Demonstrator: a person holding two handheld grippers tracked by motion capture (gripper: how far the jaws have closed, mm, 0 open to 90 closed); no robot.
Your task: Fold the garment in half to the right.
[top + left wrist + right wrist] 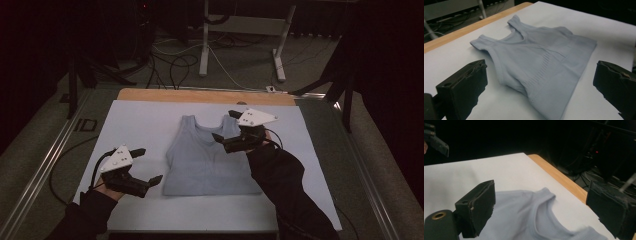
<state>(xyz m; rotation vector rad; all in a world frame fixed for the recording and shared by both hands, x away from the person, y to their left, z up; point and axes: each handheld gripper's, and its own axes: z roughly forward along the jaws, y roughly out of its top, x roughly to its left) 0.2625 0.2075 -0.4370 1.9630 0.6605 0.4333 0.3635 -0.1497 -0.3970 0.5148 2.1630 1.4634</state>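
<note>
A pale blue tank top (205,160) lies flat on the white sheet (140,120), straps toward the far edge. My left gripper (151,165) hovers open just off the top's left hem corner, with nothing between its jaws. Its own view looks across the tank top (536,57) between wide-apart jaws of the left gripper (541,70). My right gripper (223,125) is open above the top's right shoulder strap. In the right gripper view, the right gripper (541,192) frames the neckline of the tank top (524,215), holding nothing. The left gripper (436,142) shows far off.
The sheet covers a wooden table whose far edge (200,95) is bare. Beyond it stand white desk legs (204,45) and loose cables (175,65) on the floor. Metal rails (45,160) run along both sides of the table.
</note>
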